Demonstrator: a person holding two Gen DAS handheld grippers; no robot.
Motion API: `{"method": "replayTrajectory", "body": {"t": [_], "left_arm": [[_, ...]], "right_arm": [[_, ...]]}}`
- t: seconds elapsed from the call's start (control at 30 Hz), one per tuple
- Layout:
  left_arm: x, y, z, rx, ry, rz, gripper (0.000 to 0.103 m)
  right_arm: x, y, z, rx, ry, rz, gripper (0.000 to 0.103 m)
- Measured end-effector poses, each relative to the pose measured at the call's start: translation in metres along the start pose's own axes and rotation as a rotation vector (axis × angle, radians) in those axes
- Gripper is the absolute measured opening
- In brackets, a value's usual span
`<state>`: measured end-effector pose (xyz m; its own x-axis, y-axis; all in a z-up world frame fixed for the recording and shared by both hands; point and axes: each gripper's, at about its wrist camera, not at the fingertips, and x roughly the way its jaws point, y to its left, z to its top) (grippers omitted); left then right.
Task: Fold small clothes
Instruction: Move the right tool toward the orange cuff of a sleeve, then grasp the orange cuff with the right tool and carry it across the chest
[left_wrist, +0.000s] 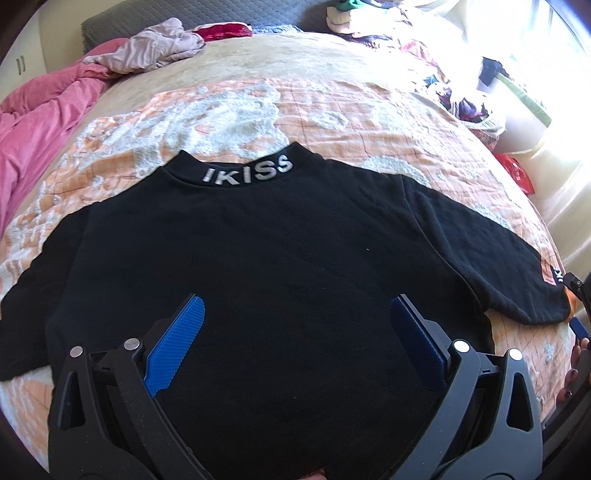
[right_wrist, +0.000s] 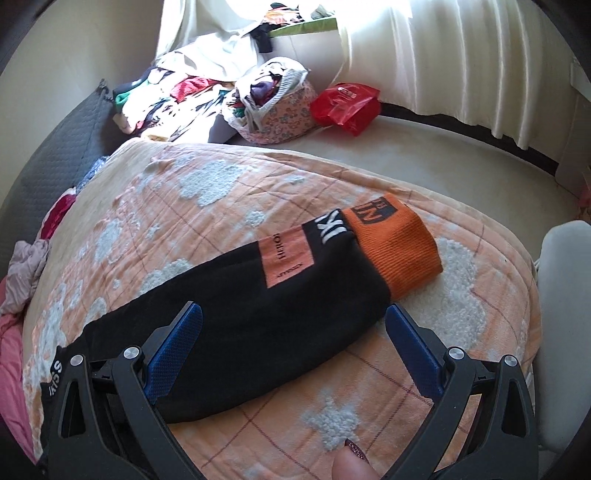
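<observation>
A small black sweatshirt (left_wrist: 266, 266) with "IKISS" on its collar lies flat on the orange blanket (left_wrist: 332, 107), sleeves spread out. My left gripper (left_wrist: 295, 310) is open and empty above its lower body. My right gripper (right_wrist: 293, 317) is open and empty above the right sleeve (right_wrist: 258, 295), which ends in an orange cuff (right_wrist: 399, 243). The right gripper's tip also shows at the right edge of the left wrist view (left_wrist: 578, 325).
A pink quilt (left_wrist: 33, 136) and a beige garment (left_wrist: 147, 48) lie at the bed's far left. A pile of clothes (right_wrist: 177, 96), a floral bag of clothes (right_wrist: 277, 110) and a red plastic bag (right_wrist: 347, 105) sit beyond the bed by the curtain.
</observation>
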<state>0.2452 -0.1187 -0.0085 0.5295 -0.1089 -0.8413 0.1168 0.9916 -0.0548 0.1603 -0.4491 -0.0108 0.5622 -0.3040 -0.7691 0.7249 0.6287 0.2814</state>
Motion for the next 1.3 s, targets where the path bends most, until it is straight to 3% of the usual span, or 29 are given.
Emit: {"method": "replayTrajectory", "body": {"t": [0.1, 0.3, 0.5, 0.53, 0.67, 0.73, 0.77, 0.87, 1.1, 1.3], "left_arm": [[0.008, -0.008, 0.001, 0.018, 0.009, -0.007, 0.095], [0.023, -0.014, 0.007, 0.015, 0.028, -0.061, 0.095], [0.032, -0.011, 0.01, 0.008, 0.04, -0.046, 0.095], [0.033, -0.009, 0.01, 0.004, 0.039, -0.041, 0.095], [0.031, 0.0, 0.01, -0.022, 0.034, -0.032, 0.095], [0.028, 0.006, 0.009, -0.043, 0.026, -0.03, 0.095], [0.025, 0.01, 0.008, -0.057, 0.017, -0.034, 0.095], [0.018, 0.019, 0.007, -0.083, 0.008, -0.036, 0.095], [-0.001, 0.04, 0.003, -0.123, -0.015, -0.019, 0.095], [-0.018, 0.061, 0.001, -0.18, -0.047, -0.021, 0.095]], "right_arm": [[0.01, -0.014, 0.002, 0.067, 0.012, -0.028, 0.099], [0.021, -0.045, 0.009, 0.238, 0.015, 0.018, 0.099], [0.033, -0.049, 0.021, 0.359, 0.032, 0.149, 0.098], [0.034, -0.048, 0.022, 0.357, 0.032, 0.162, 0.095], [0.039, -0.047, 0.022, 0.375, 0.041, 0.176, 0.046], [0.036, -0.055, 0.021, 0.417, 0.034, 0.224, 0.029], [0.034, -0.056, 0.021, 0.42, 0.025, 0.247, 0.026], [0.02, -0.049, 0.025, 0.381, -0.031, 0.323, 0.019], [-0.021, -0.004, 0.028, 0.165, -0.133, 0.486, 0.018], [-0.044, 0.039, 0.01, 0.023, -0.137, 0.638, 0.018]]}}
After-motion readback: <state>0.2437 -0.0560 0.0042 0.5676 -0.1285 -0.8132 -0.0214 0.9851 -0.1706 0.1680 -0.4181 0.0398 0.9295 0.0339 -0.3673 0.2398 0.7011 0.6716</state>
